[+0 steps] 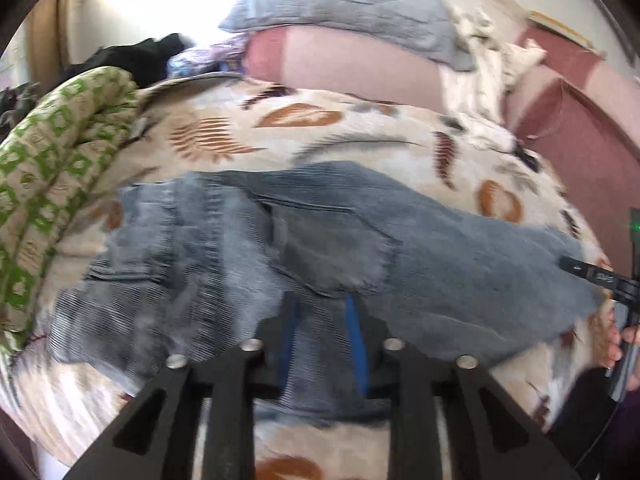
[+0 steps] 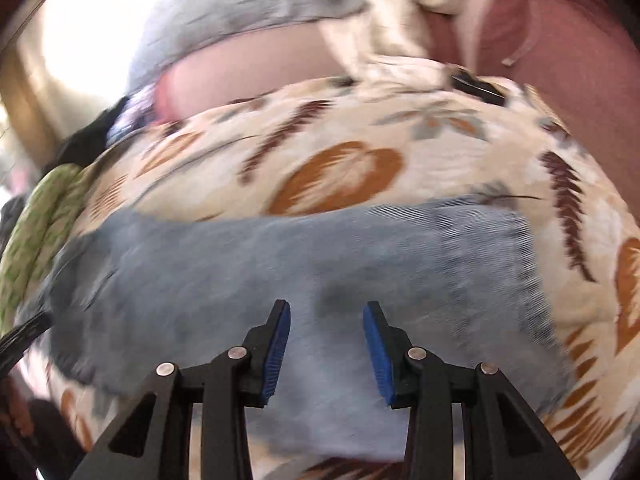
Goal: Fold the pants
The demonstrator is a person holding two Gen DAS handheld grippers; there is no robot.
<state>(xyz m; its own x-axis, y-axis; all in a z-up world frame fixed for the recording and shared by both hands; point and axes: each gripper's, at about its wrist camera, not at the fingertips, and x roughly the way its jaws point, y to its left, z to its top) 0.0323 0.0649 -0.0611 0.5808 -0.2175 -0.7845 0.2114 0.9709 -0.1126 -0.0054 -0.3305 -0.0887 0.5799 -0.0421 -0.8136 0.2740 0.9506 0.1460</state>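
Jeans flat on bed — left claw parted over denim; right claw open, empty.

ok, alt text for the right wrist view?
Right gripper, jaws open, hovers over blue-grey pants spread flat on a leaf-print bedspread. Behind lie a grey pillow and pink bedding; the picture is motion-blurred.

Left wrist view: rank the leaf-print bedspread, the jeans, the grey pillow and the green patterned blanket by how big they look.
1. leaf-print bedspread
2. jeans, enlarged by nearness to the camera
3. grey pillow and green patterned blanket: look alike, so unranked
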